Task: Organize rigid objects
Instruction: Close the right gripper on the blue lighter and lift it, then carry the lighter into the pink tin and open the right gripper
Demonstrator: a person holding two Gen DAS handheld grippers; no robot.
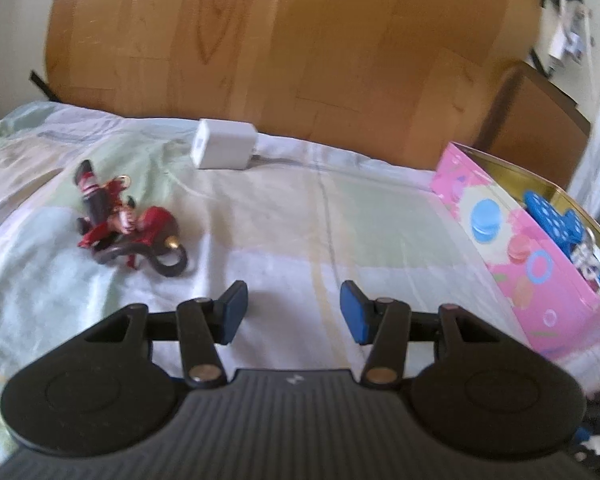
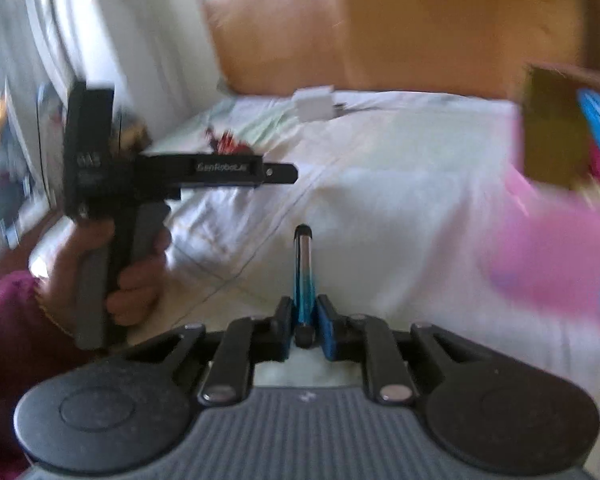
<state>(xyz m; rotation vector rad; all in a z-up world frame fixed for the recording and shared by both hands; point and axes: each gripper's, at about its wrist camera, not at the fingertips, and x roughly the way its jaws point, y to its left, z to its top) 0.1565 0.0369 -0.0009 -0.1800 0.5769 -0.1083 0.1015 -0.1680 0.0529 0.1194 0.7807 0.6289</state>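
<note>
My right gripper (image 2: pixel 305 322) is shut on a thin blue-and-silver stick-shaped object (image 2: pixel 303 268) that points forward from between the blue pads, above the bed sheet. My left gripper (image 1: pixel 293 312) stands open over the sheet with nothing between its fingers. A red and black toy figure (image 1: pixel 124 224) lies on the sheet to its front left, and a white charger block (image 1: pixel 225 144) sits farther back by the headboard. The pink patterned box (image 1: pixel 516 240) stands at the right with blue items inside. In the right wrist view a hand (image 2: pixel 136 276) holds the left gripper's handle (image 2: pixel 116 200).
A wooden headboard (image 1: pixel 300 40) runs behind the bed. A wooden side table (image 1: pixel 536 120) stands behind the pink box (image 2: pixel 556 248). The charger (image 2: pixel 314 104) and toy figure (image 2: pixel 228 144) appear small in the right wrist view. A maroon sleeve (image 2: pixel 16 332) fills the lower left there.
</note>
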